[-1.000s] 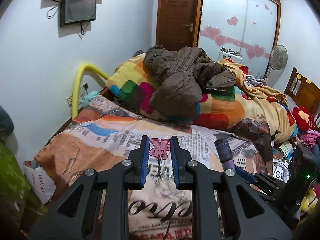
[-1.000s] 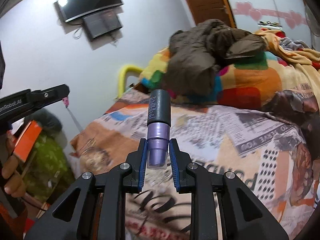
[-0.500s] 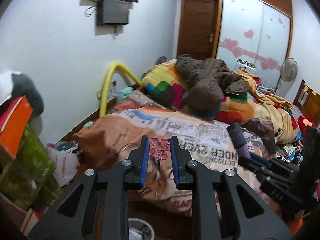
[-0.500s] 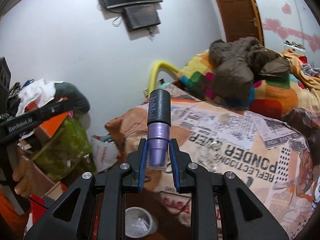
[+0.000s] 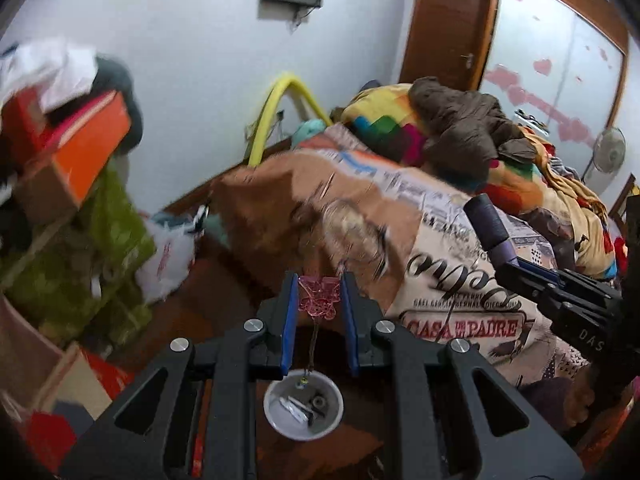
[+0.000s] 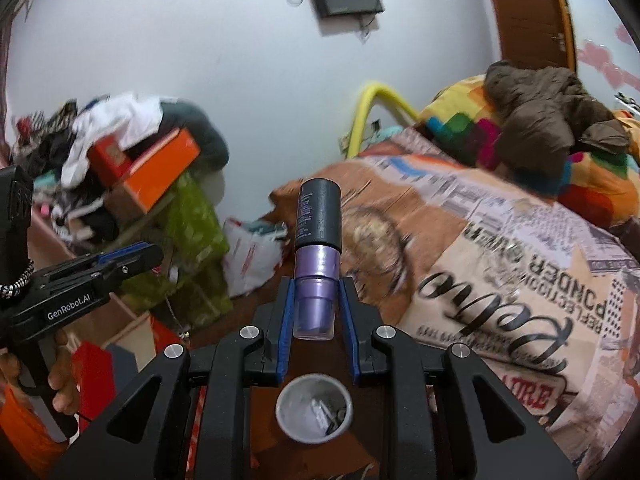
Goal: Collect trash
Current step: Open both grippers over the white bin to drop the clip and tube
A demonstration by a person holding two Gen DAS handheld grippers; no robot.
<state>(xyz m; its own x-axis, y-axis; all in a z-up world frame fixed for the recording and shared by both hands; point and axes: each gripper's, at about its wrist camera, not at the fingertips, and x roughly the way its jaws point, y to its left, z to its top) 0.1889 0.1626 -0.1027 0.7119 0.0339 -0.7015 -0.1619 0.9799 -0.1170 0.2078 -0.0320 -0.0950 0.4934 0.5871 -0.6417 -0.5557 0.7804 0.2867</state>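
Purple plastic, capped in dark grey, fills the right claw (image 6: 316, 312): a stubby cosmetic tube (image 6: 316, 256) is pinched by its lower end between the blue-lined fingers and stands upright out of them. The left claw (image 5: 319, 312) is closed narrowly on a flat pink translucent charm (image 5: 319, 299) whose thin chain (image 5: 312, 350) dangles down toward a small white paper cup (image 5: 303, 409) on the dark floor. That cup, already holding a few scraps, sits directly below and just behind the fingertips of both claws, so it looks like the collecting bin. To finish well, I judge each claw should be brought squarely over the cup's mouth and lowered close before letting go, one at a time; the mouth is narrow, the tube is top-heavy and could bounce off the rim or tip the light cup over. Ahead of the claws lies the newspaper-print bedspread (image 6: 500, 264) with a brown jacket (image 6: 544, 108) piled farther back; to the left sit an orange box (image 6: 160, 168), green fabric and a white plastic bag (image 5: 170, 256). Nothing blocks the drop except the other claw, close alongside.
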